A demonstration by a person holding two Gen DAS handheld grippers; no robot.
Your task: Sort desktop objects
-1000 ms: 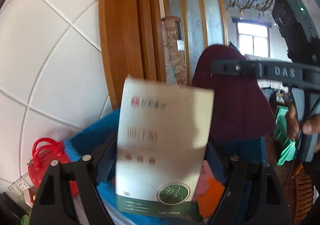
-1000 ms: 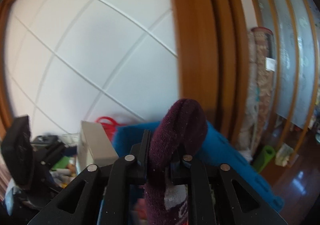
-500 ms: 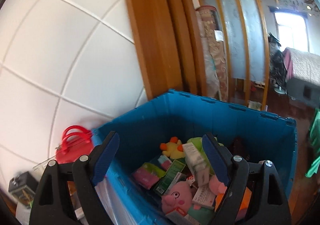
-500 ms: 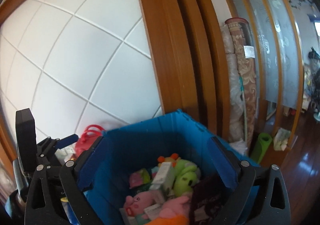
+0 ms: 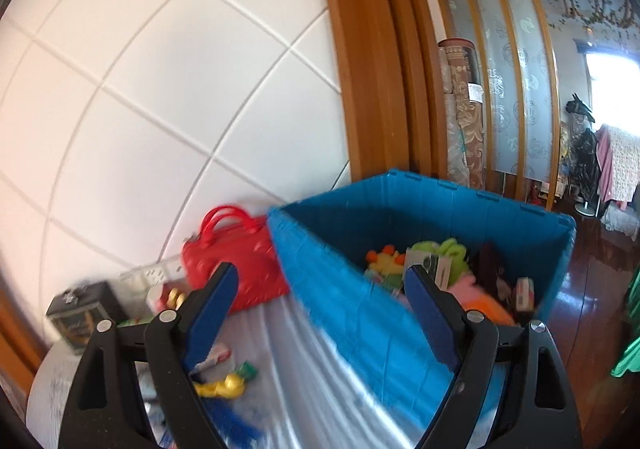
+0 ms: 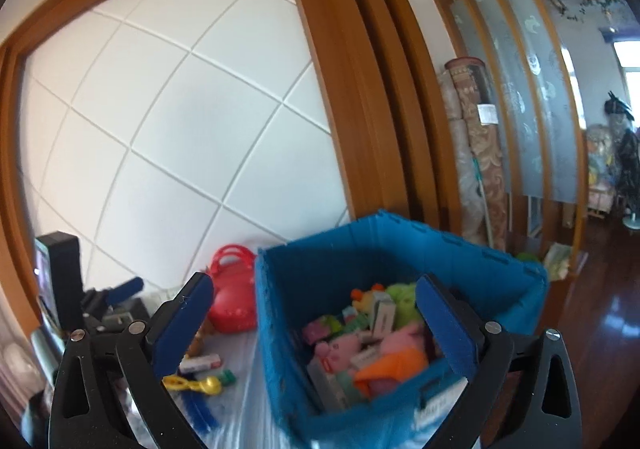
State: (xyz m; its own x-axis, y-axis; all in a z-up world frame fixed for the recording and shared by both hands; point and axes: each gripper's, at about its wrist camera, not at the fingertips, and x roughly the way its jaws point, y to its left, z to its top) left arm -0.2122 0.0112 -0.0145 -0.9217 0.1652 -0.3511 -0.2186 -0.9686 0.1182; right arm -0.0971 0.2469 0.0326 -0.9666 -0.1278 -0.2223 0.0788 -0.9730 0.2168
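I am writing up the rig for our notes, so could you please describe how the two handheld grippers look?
Both look alike. The left gripper and right gripper each have two black plastic fingers with triangular cut-outs and round silver screw heads, and each fingertip carries a flat blue pad. No cables, lettering, hands or sleeves show in either view.

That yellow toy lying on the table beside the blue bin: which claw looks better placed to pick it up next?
Probably the left claw. Both claws are open and empty, but in its view the yellow toy lies close below its left finger. The right claw points more into the blue bin.
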